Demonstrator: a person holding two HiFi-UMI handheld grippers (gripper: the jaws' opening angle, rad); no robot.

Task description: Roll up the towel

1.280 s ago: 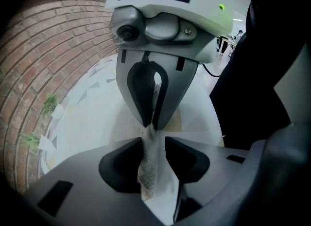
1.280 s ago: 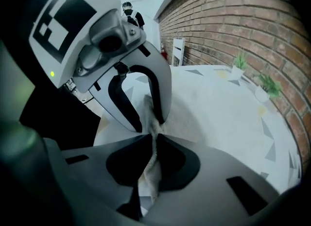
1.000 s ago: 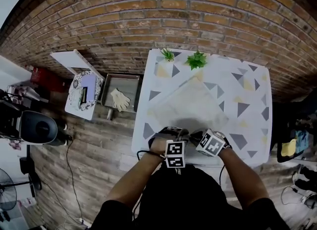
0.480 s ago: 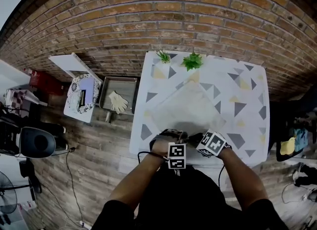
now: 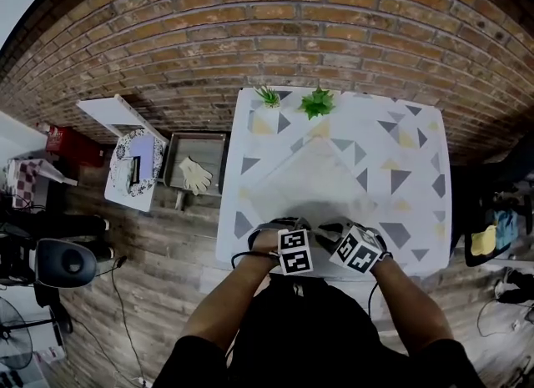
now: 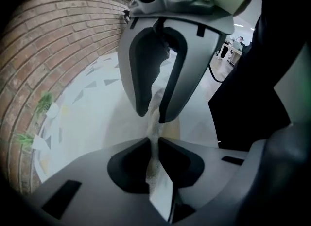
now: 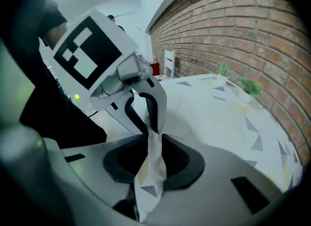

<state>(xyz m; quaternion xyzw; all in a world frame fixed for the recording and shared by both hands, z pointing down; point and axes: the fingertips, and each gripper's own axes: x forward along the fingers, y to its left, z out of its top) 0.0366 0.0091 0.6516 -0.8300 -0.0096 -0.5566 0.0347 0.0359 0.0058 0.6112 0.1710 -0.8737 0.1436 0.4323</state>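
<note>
**A:** What fills the view, biggest first?

**B:** A brick wall [image 5: 250, 27] at the back. In front of it stands a table [image 5: 417, 169] under a white cloth printed with grey and yellow triangles.

**A:** And the towel?

**B:** The towel [image 5: 315, 179] is pale and plain, and lies on that table turned like a diamond. One corner points to two small potted plants [image 5: 317, 101] at the far edge, and the opposite corner comes toward the person. It looks about square, so its longest line runs corner to corner, near to far.

**A:** The grippers?

**B:** They sit side by side at the near corner. The left gripper [image 6: 152, 145] has just been closing and is clenched on a thin fold of towel. The right gripper [image 7: 152, 140] has just been opening, yet bunched towel fills its gap and both pads touch it.

**A:** Any writing?

**B:** Only black-and-white square markers [image 7: 87, 50] on the grippers' cubes; I can read no words
</note>
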